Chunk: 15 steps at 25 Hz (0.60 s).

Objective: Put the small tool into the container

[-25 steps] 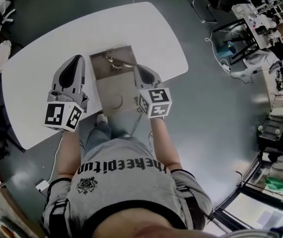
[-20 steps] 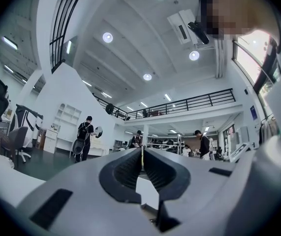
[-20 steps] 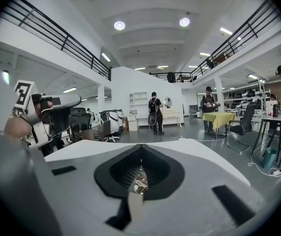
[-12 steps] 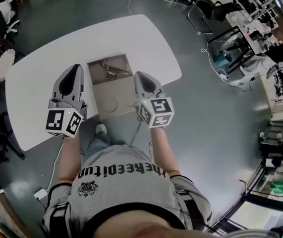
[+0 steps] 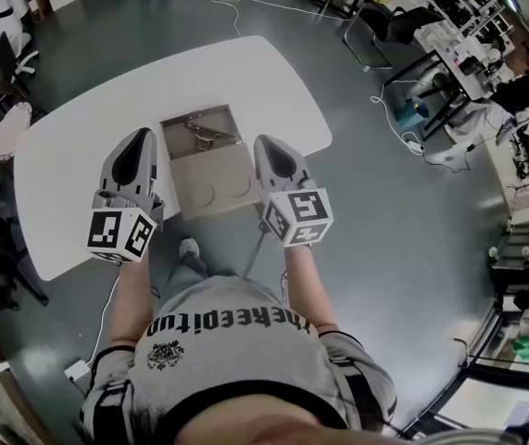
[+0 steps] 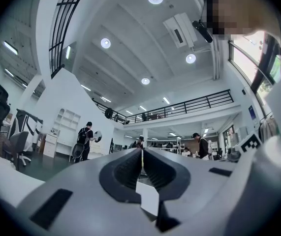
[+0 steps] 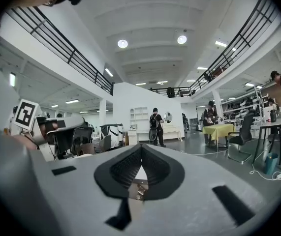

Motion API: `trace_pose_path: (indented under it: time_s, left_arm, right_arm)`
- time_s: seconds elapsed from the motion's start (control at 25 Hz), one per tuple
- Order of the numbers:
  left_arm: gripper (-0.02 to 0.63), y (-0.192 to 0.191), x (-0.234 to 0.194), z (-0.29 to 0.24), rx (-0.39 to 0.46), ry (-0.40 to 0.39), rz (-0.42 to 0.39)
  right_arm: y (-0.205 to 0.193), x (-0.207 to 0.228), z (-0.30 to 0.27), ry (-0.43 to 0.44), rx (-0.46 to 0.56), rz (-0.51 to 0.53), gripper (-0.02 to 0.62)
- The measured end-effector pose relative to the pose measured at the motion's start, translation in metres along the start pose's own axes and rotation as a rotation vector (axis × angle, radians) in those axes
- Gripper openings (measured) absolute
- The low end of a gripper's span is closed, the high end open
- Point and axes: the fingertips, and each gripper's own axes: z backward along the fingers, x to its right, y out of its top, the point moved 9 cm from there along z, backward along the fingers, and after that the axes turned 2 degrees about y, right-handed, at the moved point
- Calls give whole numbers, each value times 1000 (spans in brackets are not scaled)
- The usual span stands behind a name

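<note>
A: How are the two grippers held?

B: Both are held out ahead of the torso on bare forearms, side by side and roughly parallel, above the near edge of the white table (image 5: 69, 170). The left gripper (image 5: 140, 137) is seen with its marker cube (image 5: 119, 234) nearest the body. The right gripper (image 5: 267, 144) is carried the same way, with its cube (image 5: 303, 217) turned slightly outward. In both gripper views the hall and its ceiling are shown rather than the tabletop, so the jaws are pointed forward and somewhat upward, not down.

A: What is shown of the jaws?

B: In the left gripper view the left gripper (image 6: 141, 151) is seen with its ribbed pads (image 6: 128, 168) brought together along a thin seam, and nothing is caught there. The right gripper (image 7: 141, 149) is likewise closed tip to tip and nothing is held.

A: And where is the small tool found?

B: It is seen lying inside the open cardboard container (image 5: 181, 148), toward the far wall. The small tool (image 5: 206, 137) is placed between the two pairs of jaws, level with their tips, nearer the right pair and well below both. It is touched by neither gripper.
</note>
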Motion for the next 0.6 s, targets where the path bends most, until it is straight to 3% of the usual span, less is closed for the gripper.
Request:
trace_pose_path:
  time_s: [0.6]
  left_arm:
    - [12, 11, 31, 32, 26, -4, -2]
  right_arm:
    - [13, -8, 52, -8, 81, -16, 2]
